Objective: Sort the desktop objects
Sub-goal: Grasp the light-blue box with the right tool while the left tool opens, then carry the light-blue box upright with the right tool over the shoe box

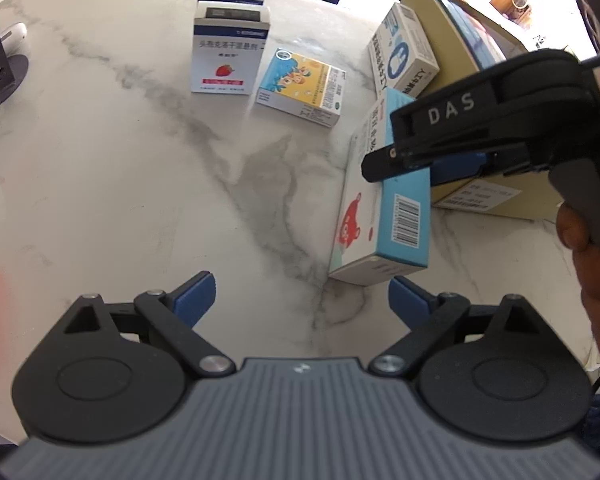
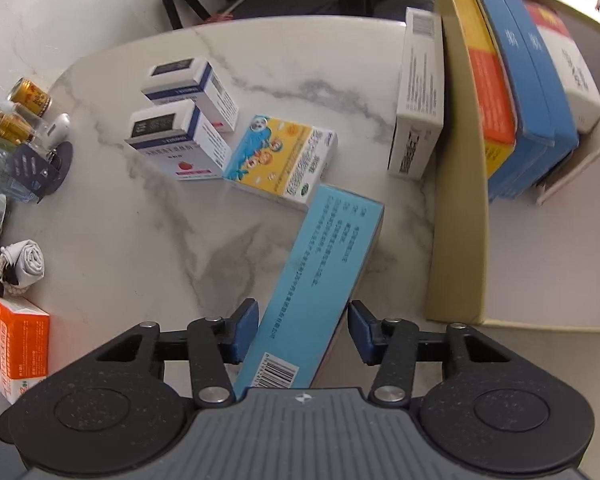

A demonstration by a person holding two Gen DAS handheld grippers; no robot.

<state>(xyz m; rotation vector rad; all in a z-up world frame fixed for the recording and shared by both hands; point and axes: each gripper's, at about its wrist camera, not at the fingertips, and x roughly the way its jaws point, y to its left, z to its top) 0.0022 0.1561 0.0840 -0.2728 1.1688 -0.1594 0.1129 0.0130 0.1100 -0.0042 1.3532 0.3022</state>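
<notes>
Right claw [image 2: 303, 330] straddles light-blue medicine box [image 2: 320, 272] standing on desk [image 2: 140, 260]; pads not visibly pressing, long axis toward 1 o'clock. Left claw [image 1: 302, 300] wide open, empty, box at 1 o'clock.

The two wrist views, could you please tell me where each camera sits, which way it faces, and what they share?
Left wrist: rides the left hand-held gripper, angled steeply down at the white marble table; open blue pads with nothing between, and the right hand-held gripper with the person's hand.
Right wrist: rides the right hand-held gripper, facing steeply down; its pads flank the light-blue carton, a gap showing at one pad.
Shared: that carton, the strawberry-printed white box, the tan cardboard bin.
</notes>
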